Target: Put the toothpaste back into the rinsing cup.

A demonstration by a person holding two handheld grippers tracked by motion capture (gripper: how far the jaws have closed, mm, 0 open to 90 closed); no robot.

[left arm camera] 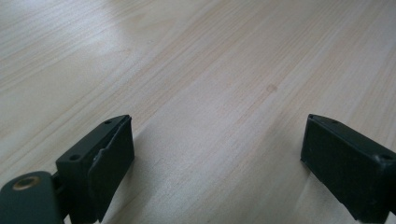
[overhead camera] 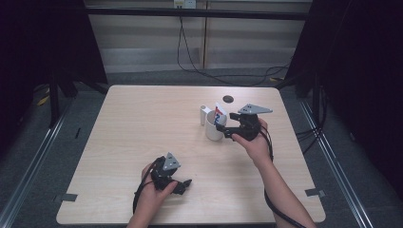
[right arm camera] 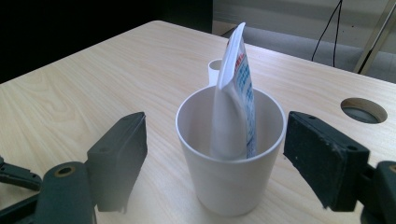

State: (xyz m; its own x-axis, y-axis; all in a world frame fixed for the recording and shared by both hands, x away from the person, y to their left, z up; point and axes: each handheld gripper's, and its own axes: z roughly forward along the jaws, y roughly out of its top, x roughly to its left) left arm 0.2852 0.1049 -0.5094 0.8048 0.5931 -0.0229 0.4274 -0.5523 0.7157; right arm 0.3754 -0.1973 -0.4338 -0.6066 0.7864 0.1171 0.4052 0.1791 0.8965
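One white cup [right arm camera: 231, 154] stands right of the table's [overhead camera: 142, 123] centre, between the spread jaws of the right gripper [overhead camera: 227, 129], neither touching it. One toothpaste tube [right arm camera: 236, 93] leans inside; it looks light and soft, best pinched at its flat crimped top. The smooth cup may slip. The left gripper [overhead camera: 183, 185] rests near the front edge, jaws apart, holding nothing.

Light wood table [overhead camera: 142, 142]; round hole [overhead camera: 228, 99] near far edge; black cables [overhead camera: 190, 57] behind.
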